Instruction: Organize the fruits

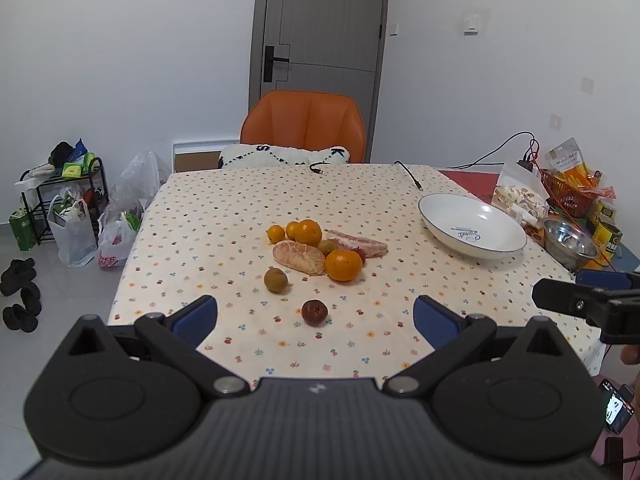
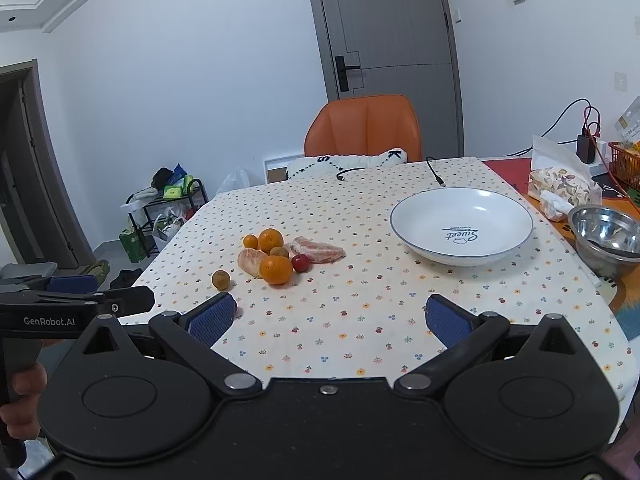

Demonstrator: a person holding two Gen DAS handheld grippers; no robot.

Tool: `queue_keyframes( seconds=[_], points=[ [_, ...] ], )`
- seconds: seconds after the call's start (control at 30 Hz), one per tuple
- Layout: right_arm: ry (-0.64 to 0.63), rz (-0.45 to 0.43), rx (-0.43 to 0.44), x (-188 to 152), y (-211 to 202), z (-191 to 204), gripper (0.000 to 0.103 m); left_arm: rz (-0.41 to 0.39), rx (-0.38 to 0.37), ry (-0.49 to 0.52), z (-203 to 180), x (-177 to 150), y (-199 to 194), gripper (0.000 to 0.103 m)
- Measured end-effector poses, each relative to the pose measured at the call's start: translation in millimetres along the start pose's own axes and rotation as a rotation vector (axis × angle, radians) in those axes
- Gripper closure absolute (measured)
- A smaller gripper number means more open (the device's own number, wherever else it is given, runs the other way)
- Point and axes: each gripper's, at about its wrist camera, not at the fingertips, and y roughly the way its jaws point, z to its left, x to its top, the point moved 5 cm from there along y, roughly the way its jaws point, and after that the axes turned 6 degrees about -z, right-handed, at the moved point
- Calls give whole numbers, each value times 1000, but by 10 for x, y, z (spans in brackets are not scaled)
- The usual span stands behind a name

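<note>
A cluster of fruit lies mid-table: a big orange (image 1: 343, 265) (image 2: 276, 269), smaller oranges (image 1: 308, 232) (image 2: 271, 240), a peeled citrus half (image 1: 298, 257) (image 2: 250, 261), a pomelo piece (image 1: 357, 243) (image 2: 318, 249), a brownish round fruit (image 1: 275, 279) (image 2: 221, 280), a small red fruit (image 2: 300, 263) and a dark red fruit (image 1: 314, 312) nearest me. A white bowl (image 1: 472, 226) (image 2: 462, 226) stands empty to the right. My left gripper (image 1: 316, 318) is open and empty, above the table's near edge. My right gripper (image 2: 330, 316) is open and empty, to its right.
A flowered cloth covers the table (image 1: 224, 216). A steel bowl (image 2: 608, 238), tissue pack (image 2: 560, 186), red basket (image 1: 566, 192) and cables crowd the right side. An orange chair (image 1: 304, 126) stands behind. Bags and a rack (image 1: 68, 204) sit on the floor left.
</note>
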Motion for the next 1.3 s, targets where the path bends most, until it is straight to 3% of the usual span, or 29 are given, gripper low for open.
queue_keyframes(
  seconds=[0.5,0.87,1.3],
  points=[
    [15,25,3,-26,174,-56,0,0,-13,-1,-10,30,249,0],
    [20,-2,42,-11,394,-84,0,6,-15,-65,154,10,469,0],
    [95,52,121,-52,754,-117,0,11,-24,-120,333,2,747,2]
  ],
)
